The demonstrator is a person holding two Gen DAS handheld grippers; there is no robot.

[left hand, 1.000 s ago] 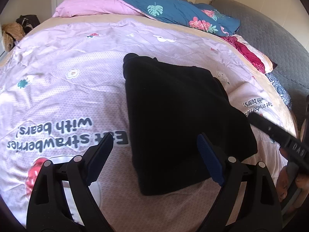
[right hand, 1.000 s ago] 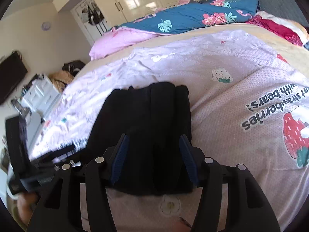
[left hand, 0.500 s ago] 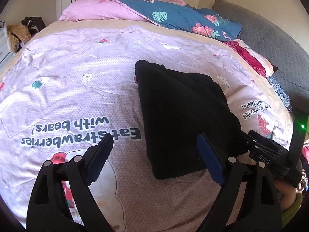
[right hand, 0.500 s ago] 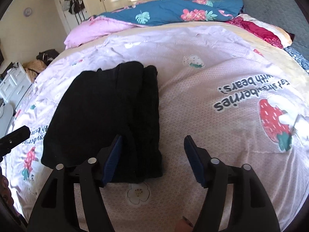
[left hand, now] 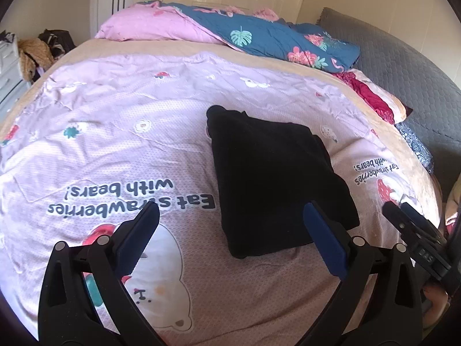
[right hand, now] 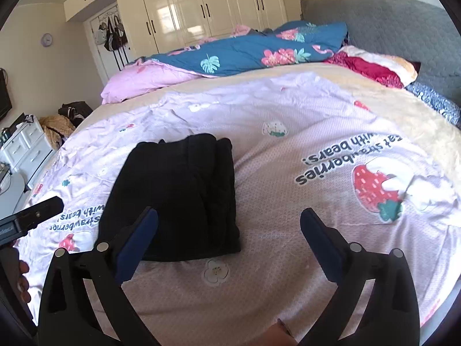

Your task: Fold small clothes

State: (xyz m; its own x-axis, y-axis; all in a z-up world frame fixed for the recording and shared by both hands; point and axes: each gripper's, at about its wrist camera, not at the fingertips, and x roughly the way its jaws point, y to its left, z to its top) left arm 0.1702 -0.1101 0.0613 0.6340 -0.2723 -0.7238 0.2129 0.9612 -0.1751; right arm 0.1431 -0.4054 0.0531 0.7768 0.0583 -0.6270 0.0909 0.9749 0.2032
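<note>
On the pink bedspread point(left hand: 95, 132), in the left wrist view, the folded black garment point(left hand: 273, 178) lies flat in a neat block. The left gripper point(left hand: 230, 239) hangs above and short of its near edge, jaws opening wide with nothing between them. To finish well, I would lift clear without snagging the top layer. A second ago the cloth filled more of this view.

From the right wrist, the garment point(right hand: 178, 196) sits left of the right gripper point(right hand: 229, 240), whose jaws are also opening, empty. Earlier they stood narrow, astride the fold; now they have swung aside.
</note>
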